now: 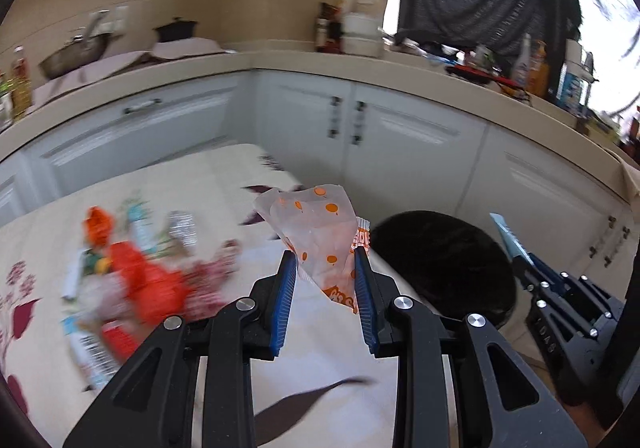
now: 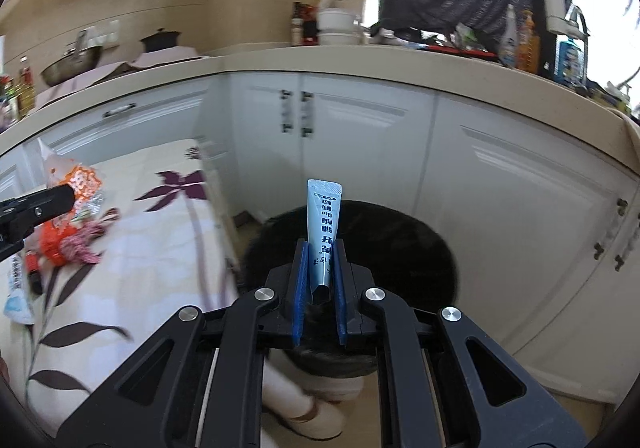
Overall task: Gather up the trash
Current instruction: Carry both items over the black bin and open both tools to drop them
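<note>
Pinching a crumpled white wrapper with orange dots between its blue pads, the left claw holds it at the centre of the left wrist frame, above the flower-patterned tabletop. More trash, a blurred heap of wrappers (orange, red and white pieces), lies on the tabletop at the middle left of that frame. The right claw is clamped tight on a light blue sachet that stands upright from its pads at the centre of the right wrist frame. Behind the sachet sits a bin lined with a black bag, on the floor in front of white cabinets. A slippered foot shows at the bottom of the right wrist frame.
</note>
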The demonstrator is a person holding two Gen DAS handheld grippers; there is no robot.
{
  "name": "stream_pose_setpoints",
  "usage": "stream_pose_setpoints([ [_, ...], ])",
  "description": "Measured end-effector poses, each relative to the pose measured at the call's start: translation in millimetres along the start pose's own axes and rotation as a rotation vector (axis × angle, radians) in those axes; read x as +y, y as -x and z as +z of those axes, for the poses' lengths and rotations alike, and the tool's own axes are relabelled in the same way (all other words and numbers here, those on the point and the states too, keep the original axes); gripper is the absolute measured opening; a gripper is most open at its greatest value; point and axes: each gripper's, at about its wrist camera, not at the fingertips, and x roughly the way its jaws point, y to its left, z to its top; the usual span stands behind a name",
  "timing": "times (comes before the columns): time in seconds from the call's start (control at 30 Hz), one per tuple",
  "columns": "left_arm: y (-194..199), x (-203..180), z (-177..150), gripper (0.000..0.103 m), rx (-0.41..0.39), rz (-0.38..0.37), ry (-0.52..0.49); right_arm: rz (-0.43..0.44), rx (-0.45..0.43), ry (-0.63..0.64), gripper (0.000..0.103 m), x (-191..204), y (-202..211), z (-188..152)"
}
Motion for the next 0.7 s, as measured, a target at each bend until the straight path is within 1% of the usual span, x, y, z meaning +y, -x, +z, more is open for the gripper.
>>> stream_pose_setpoints([
  [0.2, -43, -47, 13, 0.030, 0.020, -0.038, -0.060, -0.037, 0.010, -0.032, 0.012, -29, -22, 4],
  [0.47, -85, -80, 22, 0.030, 0.058, -0.055, -0.097, -0.074, 0.022, -0.069, 0.013, -58, -49, 11],
  [0.5, -90, -82, 23, 0.032, 0.063, -0.056, -0.097, -0.075, 0.024, -0.074, 0.016, -61, -53, 12],
  [0.53, -95, -84, 24, 0.034, 0.070, -0.054, -0.098, -0.079, 0.029, -0.082, 0.023, -64, -58, 12],
  [0.6, -104, -89, 24, 0.043, 0.084, -0.039, -0.109, -0.092, 0.031, -0.095, 0.035, -67, -64, 12],
  [0.63, -107, -89, 23, 0.046, 0.091, -0.028, -0.114, -0.095, 0.033, -0.100, 0.037, -69, -66, 12],
  [0.7, -110, -88, 22, 0.055, 0.098, -0.019, -0.112, -0.096, 0.036, -0.107, 0.037, -70, -67, 12],
])
